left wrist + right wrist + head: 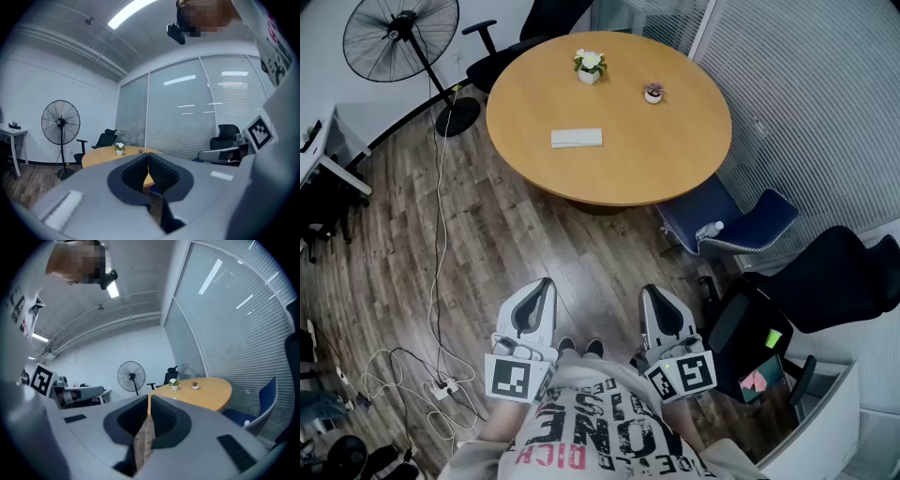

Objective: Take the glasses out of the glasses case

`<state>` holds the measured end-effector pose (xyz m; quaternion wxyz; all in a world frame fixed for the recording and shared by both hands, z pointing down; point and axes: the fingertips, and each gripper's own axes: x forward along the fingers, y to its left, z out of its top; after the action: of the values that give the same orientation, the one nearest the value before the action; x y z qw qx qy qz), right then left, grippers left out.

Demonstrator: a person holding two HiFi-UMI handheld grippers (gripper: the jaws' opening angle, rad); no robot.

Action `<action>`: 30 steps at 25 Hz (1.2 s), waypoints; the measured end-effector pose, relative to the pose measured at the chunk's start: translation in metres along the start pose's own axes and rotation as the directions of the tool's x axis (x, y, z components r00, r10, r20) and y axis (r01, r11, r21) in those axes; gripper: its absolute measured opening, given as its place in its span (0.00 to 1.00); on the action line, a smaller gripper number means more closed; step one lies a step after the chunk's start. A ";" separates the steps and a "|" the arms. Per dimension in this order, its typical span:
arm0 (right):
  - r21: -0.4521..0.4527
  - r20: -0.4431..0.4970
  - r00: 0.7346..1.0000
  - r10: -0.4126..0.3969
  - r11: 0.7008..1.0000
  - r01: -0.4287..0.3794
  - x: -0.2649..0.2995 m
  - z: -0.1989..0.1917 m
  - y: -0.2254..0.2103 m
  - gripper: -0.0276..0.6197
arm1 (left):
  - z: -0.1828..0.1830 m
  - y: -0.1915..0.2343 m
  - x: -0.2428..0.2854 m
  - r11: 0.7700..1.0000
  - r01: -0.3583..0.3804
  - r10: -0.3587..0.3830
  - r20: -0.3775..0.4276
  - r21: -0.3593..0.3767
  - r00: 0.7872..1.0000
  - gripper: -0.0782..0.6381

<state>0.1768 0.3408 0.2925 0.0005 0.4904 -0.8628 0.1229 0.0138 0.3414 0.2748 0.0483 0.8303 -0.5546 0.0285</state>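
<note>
A fan (398,37) is standing at 10 o'clock of the round table (675,159). The left gripper (538,287) is hovering over the wood floor (412,244), its jaws pressed together on nothing. The glasses case (577,138) is lying flat on the table, at 8 o'clock from its middle, well apart from both grippers. The right gripper (649,293) is hovering beside the left one, its jaws likewise squeezed together and empty. A blue chair (741,225) is sitting at 4 o'clock of the table.

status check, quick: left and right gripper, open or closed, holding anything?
Left gripper: closed, nothing held.
Right gripper: closed, nothing held.
</note>
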 end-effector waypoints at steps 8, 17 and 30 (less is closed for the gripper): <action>-0.028 0.007 0.998 0.061 0.998 -0.060 0.004 -0.015 0.062 0.08 | -0.029 0.011 -0.045 0.999 0.034 -0.035 -0.053 -0.020 0.998 0.13; -0.064 0.008 0.996 0.083 0.995 -0.083 -0.008 -0.014 0.102 0.08 | -0.029 0.028 -0.086 0.996 0.022 -0.022 0.000 -0.088 1.000 0.13; -0.099 0.052 0.994 0.093 0.991 -0.087 -0.041 -0.007 0.109 0.08 | -0.021 0.003 -0.097 0.998 0.059 -0.059 0.006 -0.031 0.998 0.13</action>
<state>0.1045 0.4301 0.2710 -0.0057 0.4537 -0.8886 0.0673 -0.0260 0.4313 0.2860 0.0608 0.8455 -0.5303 0.0162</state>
